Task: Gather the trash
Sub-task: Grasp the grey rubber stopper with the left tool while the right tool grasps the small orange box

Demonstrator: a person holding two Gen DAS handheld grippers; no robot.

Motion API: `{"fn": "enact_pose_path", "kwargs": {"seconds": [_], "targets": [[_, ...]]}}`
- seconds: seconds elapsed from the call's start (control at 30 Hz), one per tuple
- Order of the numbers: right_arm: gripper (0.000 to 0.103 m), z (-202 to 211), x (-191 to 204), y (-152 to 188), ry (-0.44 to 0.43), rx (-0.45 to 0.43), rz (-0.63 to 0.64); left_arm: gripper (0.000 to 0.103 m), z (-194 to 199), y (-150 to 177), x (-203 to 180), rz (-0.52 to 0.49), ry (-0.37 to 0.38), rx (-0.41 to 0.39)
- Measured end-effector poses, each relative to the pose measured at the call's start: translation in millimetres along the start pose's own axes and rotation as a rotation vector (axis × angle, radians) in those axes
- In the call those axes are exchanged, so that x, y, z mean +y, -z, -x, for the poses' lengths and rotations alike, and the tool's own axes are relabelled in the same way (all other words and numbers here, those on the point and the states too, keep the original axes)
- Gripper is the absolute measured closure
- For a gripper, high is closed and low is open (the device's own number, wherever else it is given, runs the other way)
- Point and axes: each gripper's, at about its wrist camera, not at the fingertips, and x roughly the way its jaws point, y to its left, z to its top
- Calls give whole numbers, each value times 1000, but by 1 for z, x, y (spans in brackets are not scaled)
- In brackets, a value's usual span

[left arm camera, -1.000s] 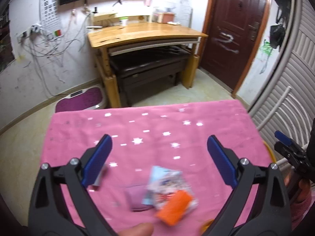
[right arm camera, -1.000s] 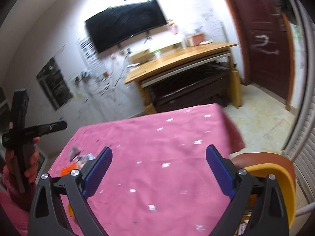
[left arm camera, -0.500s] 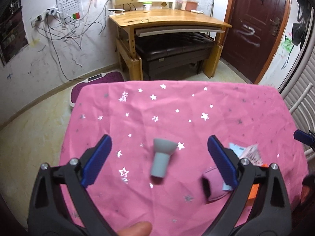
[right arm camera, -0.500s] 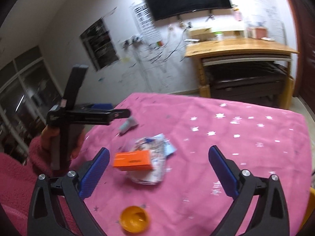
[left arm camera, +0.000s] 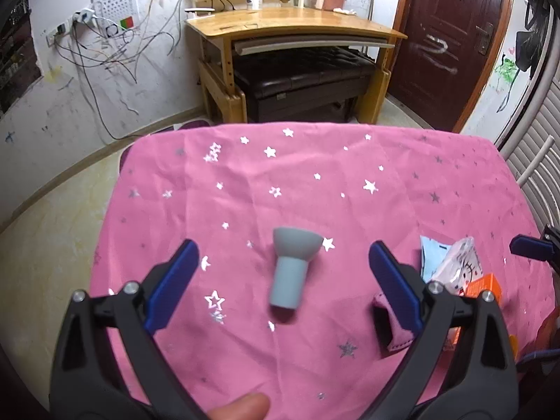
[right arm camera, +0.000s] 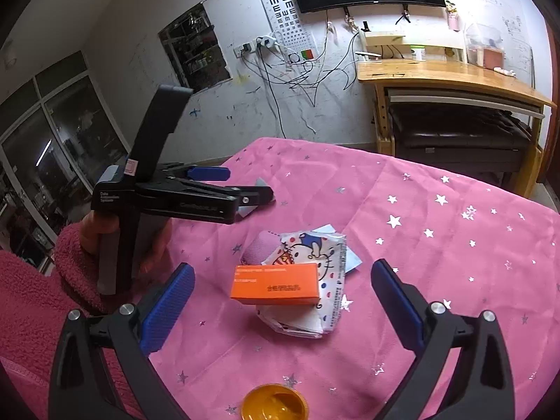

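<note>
A grey funnel-shaped plastic piece (left arm camera: 292,266) lies on the pink star tablecloth (left arm camera: 280,175), between the fingers of my open left gripper (left arm camera: 285,273), which hovers over it. An orange box (right arm camera: 276,283) rests on a Hello Kitty wrapper (right arm camera: 315,262), with a blue paper (right arm camera: 351,260) and a small pink pouch (right arm camera: 259,250) beside it. My open right gripper (right arm camera: 283,297) hovers over this pile. The pile also shows in the left wrist view, with the wrapper (left arm camera: 458,266) at the right. The left gripper (right arm camera: 210,189) shows in the right wrist view, hiding most of the grey piece.
An orange round lid (right arm camera: 274,404) lies at the near table edge. A wooden desk (left arm camera: 294,31) with a dark bench (left arm camera: 301,80) under it stands beyond the table. A dark door (left arm camera: 451,35) is at the right. Loose cables (left arm camera: 115,52) hang on the left wall.
My left gripper swung from the wrapper pile to over the grey piece and moved closer. My right gripper turned left and came down over the orange box and wrapper.
</note>
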Motion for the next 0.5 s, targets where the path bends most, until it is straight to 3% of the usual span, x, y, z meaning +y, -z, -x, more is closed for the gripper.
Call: {"fn": "enact_pose_path", "kwargs": {"seconds": [0.27,0.5], "targets": [[8,-9,9,2,13,23,25,10,-6,5,-2,5,4,9],[9,-17,18,4,41,34,71,34,-11,11,-6,-12,10,27]]}}
